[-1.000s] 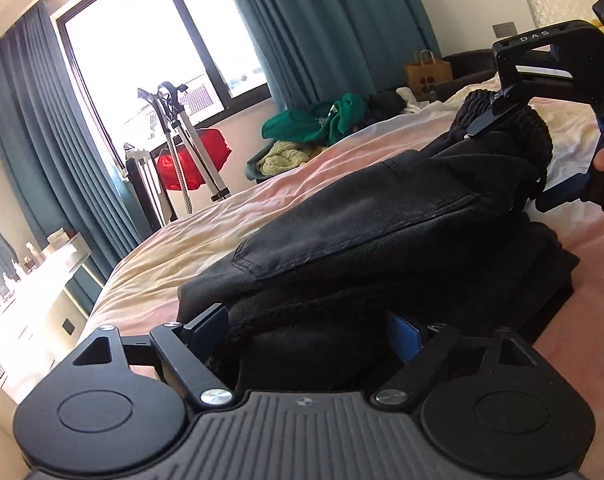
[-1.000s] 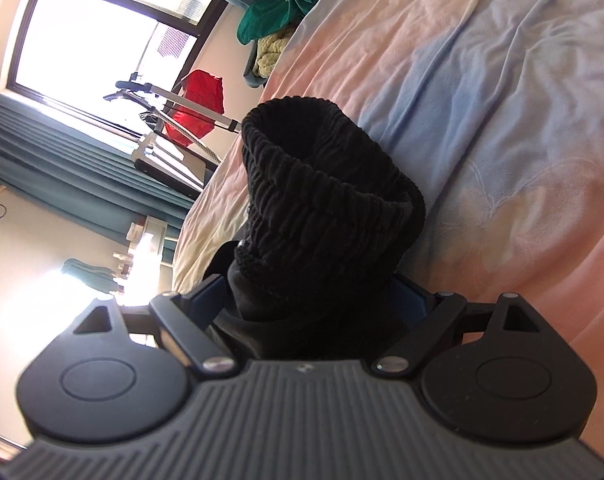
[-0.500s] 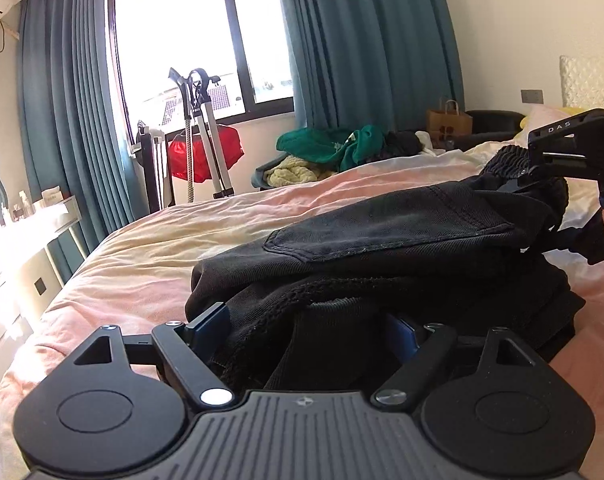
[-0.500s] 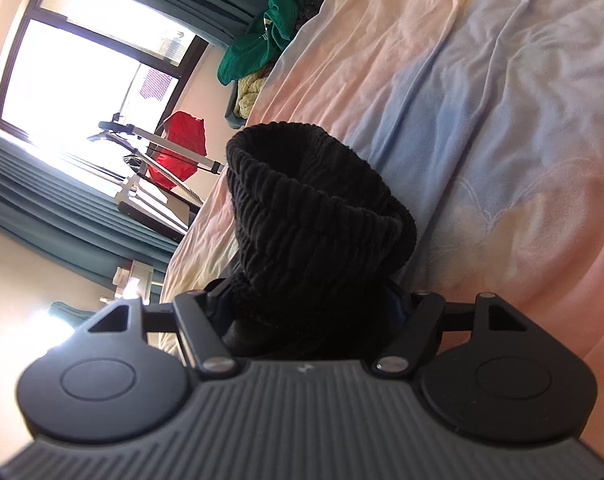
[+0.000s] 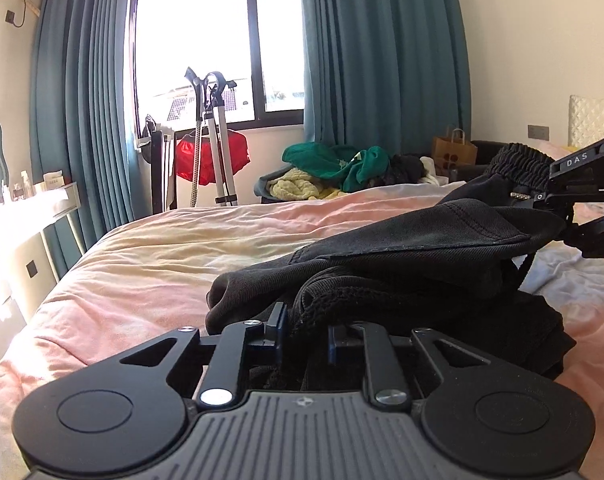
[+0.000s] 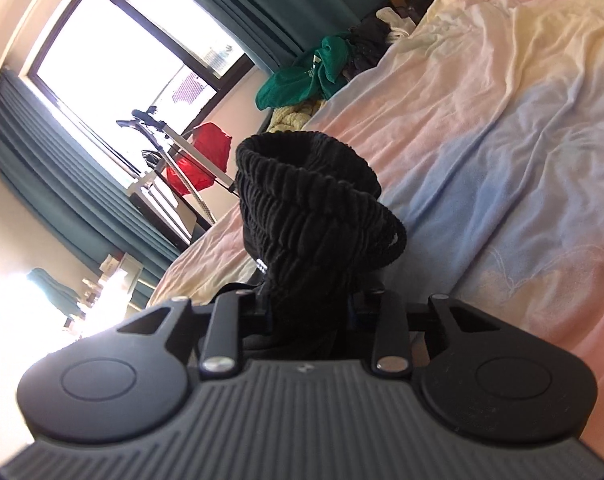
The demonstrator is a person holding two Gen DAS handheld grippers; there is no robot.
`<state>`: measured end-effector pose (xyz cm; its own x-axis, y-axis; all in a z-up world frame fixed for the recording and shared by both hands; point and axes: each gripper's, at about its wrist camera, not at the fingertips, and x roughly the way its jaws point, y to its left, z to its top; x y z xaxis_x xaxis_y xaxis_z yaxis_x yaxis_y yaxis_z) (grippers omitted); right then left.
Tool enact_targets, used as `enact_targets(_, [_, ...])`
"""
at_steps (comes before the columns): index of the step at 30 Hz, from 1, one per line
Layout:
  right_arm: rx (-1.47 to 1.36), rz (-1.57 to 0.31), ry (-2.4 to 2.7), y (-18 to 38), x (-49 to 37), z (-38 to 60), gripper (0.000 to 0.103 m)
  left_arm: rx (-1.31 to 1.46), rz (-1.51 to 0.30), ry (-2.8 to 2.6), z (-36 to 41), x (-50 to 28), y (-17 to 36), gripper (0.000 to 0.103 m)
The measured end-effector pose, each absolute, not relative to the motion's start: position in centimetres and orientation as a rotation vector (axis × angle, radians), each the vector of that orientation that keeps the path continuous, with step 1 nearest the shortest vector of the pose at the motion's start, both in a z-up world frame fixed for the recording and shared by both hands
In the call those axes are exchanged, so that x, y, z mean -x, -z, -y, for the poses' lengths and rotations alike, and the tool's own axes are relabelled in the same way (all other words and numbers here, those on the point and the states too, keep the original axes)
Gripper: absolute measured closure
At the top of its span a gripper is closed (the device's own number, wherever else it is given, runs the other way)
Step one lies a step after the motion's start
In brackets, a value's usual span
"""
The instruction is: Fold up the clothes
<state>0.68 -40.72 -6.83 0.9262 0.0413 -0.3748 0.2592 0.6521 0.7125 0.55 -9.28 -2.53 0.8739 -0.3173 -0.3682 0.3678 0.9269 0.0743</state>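
A pair of black trousers [image 5: 402, 248] lies partly folded on the bed, one layer lifted over the rest. My left gripper [image 5: 304, 330] is shut on a dark edge of the trousers at the near end. At the far right of the left wrist view, my right gripper [image 5: 542, 200] holds the ribbed elastic waistband [image 5: 518, 162] raised above the sheet. In the right wrist view that waistband [image 6: 314, 208] bulges up out of the right gripper [image 6: 310, 312], which is shut on it. The fabric hides both grippers' fingertips.
The bed sheet [image 6: 502, 128] is pink, yellow and pale blue, and wrinkled. A pile of green and yellow clothes [image 5: 334, 168] sits beyond the bed's far edge. A stand with a red bag [image 5: 211, 152] is by the window. A desk [image 5: 25, 208] runs along the left.
Both grippers closed tighter on the black trousers. The left view levelled out and rose, showing more of the window. The right gripper turned, holding the waistband up.
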Motion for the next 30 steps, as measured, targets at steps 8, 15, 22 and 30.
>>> enact_targets(8, [-1.056, -0.586, 0.198, 12.2, -0.1, 42.8, 0.066, -0.108, -0.412, 0.392, 8.5, -0.1, 3.5, 0.085])
enact_targets(15, [-1.164, -0.607, 0.173, 12.4, 1.3, 43.3, 0.051, 0.045, -0.381, 0.416, 5.9, 1.2, 2.7, 0.052])
enact_targets(22, [-1.146, -0.648, 0.166, 12.1, 1.4, 42.4, 0.031, 0.484, -0.436, 0.406, 0.9, -0.4, 2.8, 0.017])
enact_targets(30, [-1.114, -0.665, 0.141, 13.0, -0.4, 41.5, 0.023, 0.727, -0.550, 0.325, -2.6, -3.2, 5.2, 0.016])
